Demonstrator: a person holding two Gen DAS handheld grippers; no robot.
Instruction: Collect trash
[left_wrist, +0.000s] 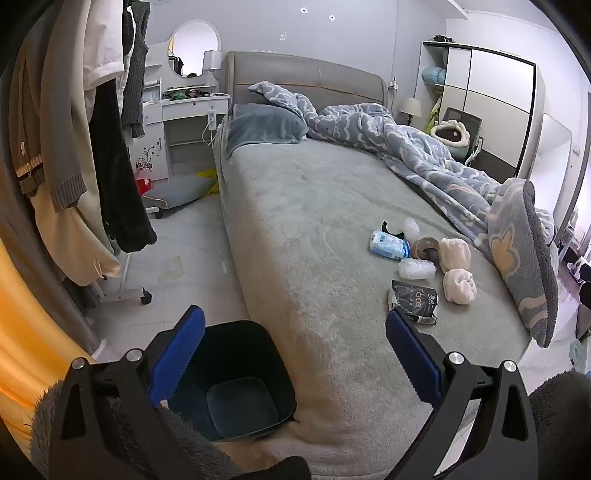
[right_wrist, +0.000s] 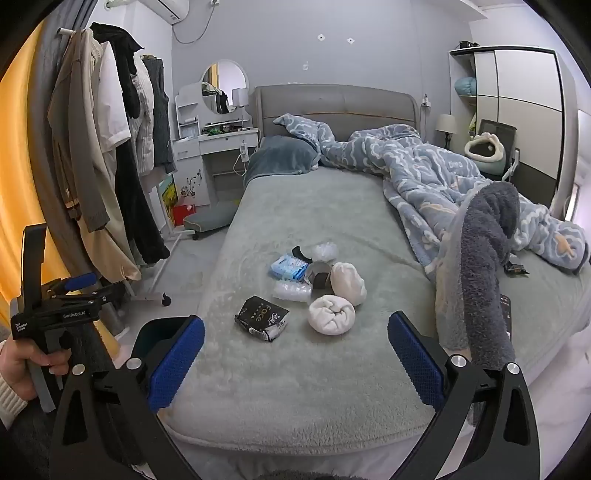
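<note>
A pile of litter lies on the grey bed (right_wrist: 295, 387): a black "face" packet (right_wrist: 261, 318) (left_wrist: 415, 301), a blue tissue pack (right_wrist: 289, 266) (left_wrist: 388, 245), crumpled clear plastic (right_wrist: 291, 291) (left_wrist: 416, 268), a tape roll (right_wrist: 318, 277), and two rolled white socks (right_wrist: 331, 315) (left_wrist: 459, 286). A dark bin (left_wrist: 236, 376) stands on the floor at the bed's near corner, empty inside. My left gripper (left_wrist: 295, 343) is open above the bin and bed corner. My right gripper (right_wrist: 295, 350) is open over the bed's foot, short of the packet.
A clothes rack (right_wrist: 110, 166) on wheels stands left of the bed. A blue patterned duvet (right_wrist: 443, 177) is heaped on the right side. A white dressing table (right_wrist: 218, 140) and a wardrobe (right_wrist: 524, 110) stand at the back. A small dark wrapper (right_wrist: 517, 268) lies by the duvet.
</note>
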